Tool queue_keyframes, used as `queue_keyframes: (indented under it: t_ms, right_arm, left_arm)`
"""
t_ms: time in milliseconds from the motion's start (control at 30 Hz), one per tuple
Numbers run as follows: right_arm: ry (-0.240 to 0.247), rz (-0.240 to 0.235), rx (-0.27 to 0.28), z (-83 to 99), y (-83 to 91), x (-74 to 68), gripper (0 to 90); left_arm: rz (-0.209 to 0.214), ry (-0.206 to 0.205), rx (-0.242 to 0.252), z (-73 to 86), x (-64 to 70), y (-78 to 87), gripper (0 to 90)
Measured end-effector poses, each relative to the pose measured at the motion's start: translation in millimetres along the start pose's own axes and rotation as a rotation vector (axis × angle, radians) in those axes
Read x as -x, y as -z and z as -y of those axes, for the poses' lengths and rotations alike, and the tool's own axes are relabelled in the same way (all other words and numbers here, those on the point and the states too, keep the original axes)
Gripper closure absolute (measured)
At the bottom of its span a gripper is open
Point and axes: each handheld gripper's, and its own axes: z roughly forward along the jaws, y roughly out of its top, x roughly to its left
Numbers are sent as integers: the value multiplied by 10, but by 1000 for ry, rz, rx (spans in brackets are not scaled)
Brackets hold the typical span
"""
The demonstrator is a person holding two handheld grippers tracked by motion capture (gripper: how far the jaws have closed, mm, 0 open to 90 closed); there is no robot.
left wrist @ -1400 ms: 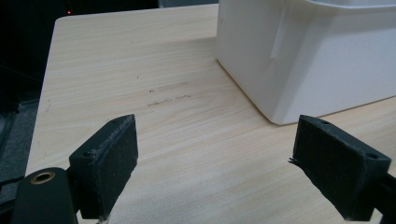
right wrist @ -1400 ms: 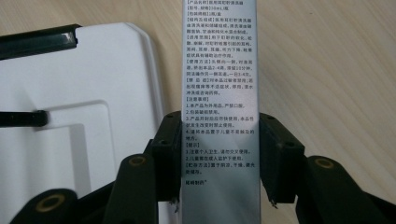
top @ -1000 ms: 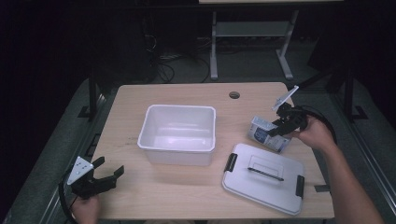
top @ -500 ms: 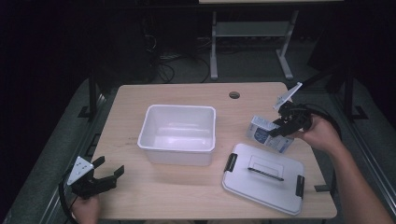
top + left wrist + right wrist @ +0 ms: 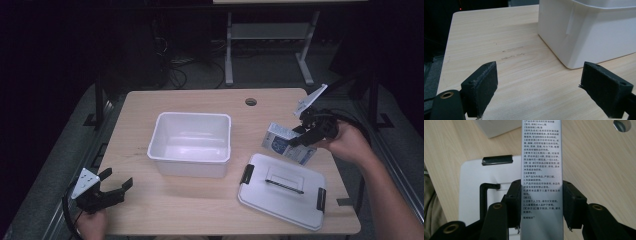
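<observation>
My right gripper (image 5: 302,136) is shut on a small blue-and-white carton (image 5: 282,142), held a little above the right side of the table. In the right gripper view the carton's silver printed side (image 5: 541,170) runs up between the two black jaws (image 5: 541,205), which press on both its flanks. An empty white plastic bin (image 5: 191,144) stands mid-table. Its grey lid (image 5: 282,190) with black latches lies flat to the bin's right, below the carton. My left gripper (image 5: 111,189) rests open at the table's front left corner, and its view shows the bin's wall (image 5: 584,35) ahead to the right, with nothing between the jaws (image 5: 537,90).
The light wooden table (image 5: 150,220) has a round cable hole (image 5: 251,102) near its far edge. Dark floor, cables and a desk frame (image 5: 270,45) lie beyond the table. Bare wood stretches between the left gripper and the bin.
The right gripper with the carton has drifted slightly left and down, toward the lid. The left gripper has stayed put.
</observation>
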Motion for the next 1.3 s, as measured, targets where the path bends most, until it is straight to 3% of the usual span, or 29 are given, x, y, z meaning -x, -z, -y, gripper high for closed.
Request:
queue_keyframes:
  t_ms: [900,1300]
  right_arm:
    - [71,-20,5,-374,327,-354,553]
    - [109,-37,35,-560,435,-499,554]
  left_arm:
    - [3,-6,2,-10,20,-6,133]
    - [4,-8,1,-13,35,-14,133]
